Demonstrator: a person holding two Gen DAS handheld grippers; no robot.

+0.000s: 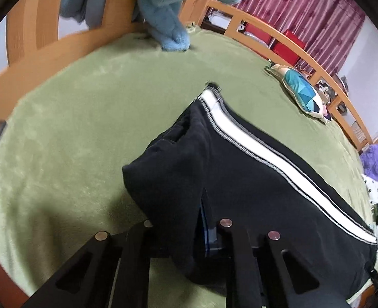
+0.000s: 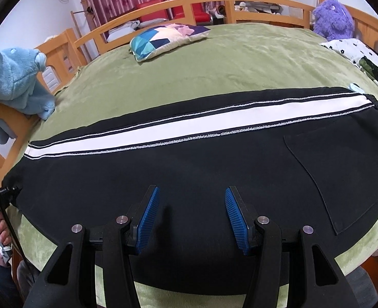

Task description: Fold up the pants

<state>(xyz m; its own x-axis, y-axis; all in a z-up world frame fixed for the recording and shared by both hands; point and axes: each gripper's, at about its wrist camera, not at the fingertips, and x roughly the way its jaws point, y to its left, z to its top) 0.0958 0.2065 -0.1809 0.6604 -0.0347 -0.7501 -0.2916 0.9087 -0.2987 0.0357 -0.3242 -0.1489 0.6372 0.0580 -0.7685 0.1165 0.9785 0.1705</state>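
Left gripper clamped on black pants — hem lifted, right gripper apart.

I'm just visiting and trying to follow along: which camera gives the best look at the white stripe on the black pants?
The right wrist view: the white stripe on the black pants runs unbroken from cuff to waistband across the green blanket. The left wrist view shows it foreshortened, with bunched fabric in the left gripper filling the foreground.
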